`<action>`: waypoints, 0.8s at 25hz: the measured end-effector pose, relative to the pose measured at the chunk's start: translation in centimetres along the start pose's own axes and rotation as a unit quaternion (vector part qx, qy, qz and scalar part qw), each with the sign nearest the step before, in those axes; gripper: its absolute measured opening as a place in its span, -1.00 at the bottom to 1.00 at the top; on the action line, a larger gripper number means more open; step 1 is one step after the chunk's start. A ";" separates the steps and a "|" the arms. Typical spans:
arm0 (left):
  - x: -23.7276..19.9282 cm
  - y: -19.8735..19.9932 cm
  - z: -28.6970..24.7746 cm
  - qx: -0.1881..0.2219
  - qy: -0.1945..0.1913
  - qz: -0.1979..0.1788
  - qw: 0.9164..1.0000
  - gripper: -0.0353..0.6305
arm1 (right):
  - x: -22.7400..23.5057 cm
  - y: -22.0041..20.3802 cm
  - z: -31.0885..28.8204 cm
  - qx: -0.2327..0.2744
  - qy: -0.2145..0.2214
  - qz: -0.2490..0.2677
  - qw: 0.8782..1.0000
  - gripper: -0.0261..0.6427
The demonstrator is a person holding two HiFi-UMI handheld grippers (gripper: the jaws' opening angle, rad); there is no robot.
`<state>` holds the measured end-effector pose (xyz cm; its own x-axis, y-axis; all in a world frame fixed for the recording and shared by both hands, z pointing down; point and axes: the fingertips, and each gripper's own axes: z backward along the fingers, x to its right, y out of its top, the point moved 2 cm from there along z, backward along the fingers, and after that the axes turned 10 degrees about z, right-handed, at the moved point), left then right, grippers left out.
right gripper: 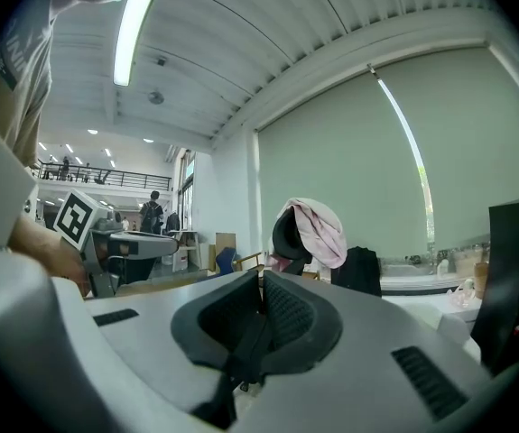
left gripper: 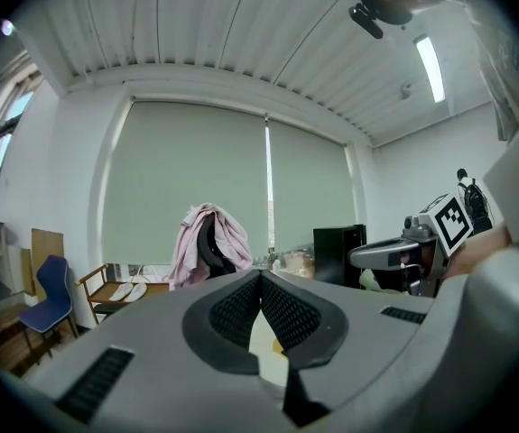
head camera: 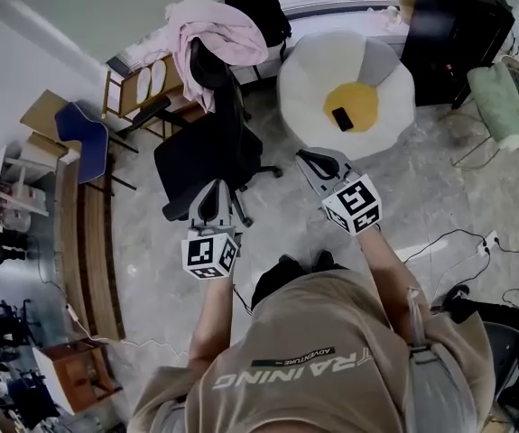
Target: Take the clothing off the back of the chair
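A pink garment (head camera: 216,27) hangs over the back of a black office chair (head camera: 207,147) that stands ahead of me. It also shows in the left gripper view as pink cloth (left gripper: 221,240) and in the right gripper view as pink cloth (right gripper: 320,226) on the dark chair back. My left gripper (head camera: 214,192) hovers near the chair's seat, short of the garment, with its jaws together and nothing between them. Level with it and to the chair's right, my right gripper (head camera: 310,160) is shut and empty too. Both grippers point roughly level toward the chair.
A white and yellow egg-shaped cushion (head camera: 367,70) with a dark phone (head camera: 342,118) lies right of the chair. A black bag (head camera: 259,7) and a black cabinet (head camera: 453,25) stand behind. A blue chair (head camera: 83,138), a wooden chair (head camera: 142,84) and floor cables (head camera: 458,237) are around.
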<state>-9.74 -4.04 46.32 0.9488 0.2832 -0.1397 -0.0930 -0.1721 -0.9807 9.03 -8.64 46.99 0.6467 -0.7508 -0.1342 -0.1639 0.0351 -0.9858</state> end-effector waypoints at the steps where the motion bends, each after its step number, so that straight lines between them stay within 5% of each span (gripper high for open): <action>1: -0.4 -0.1 -0.2 -0.001 0.002 0.000 1.000 -0.86 | 0.2 -0.1 -0.5 -0.001 0.001 -0.001 1.000 -0.81; 7: -3.9 -0.7 -3.4 -0.008 0.002 0.016 1.000 -0.85 | 1.6 -0.4 -4.5 -0.011 0.002 0.005 1.000 -0.81; 20: -10.5 3.4 -14.2 0.005 -0.069 0.015 0.998 -0.85 | 7.9 2.9 -13.3 -0.021 -0.067 0.029 0.997 -0.81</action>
<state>-15.76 -20.99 46.37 0.8953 0.4048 -0.1861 -0.1249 -0.1729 -0.9770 3.72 -23.23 44.36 0.7284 -0.6532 -0.2068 -0.2334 0.0473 -0.9712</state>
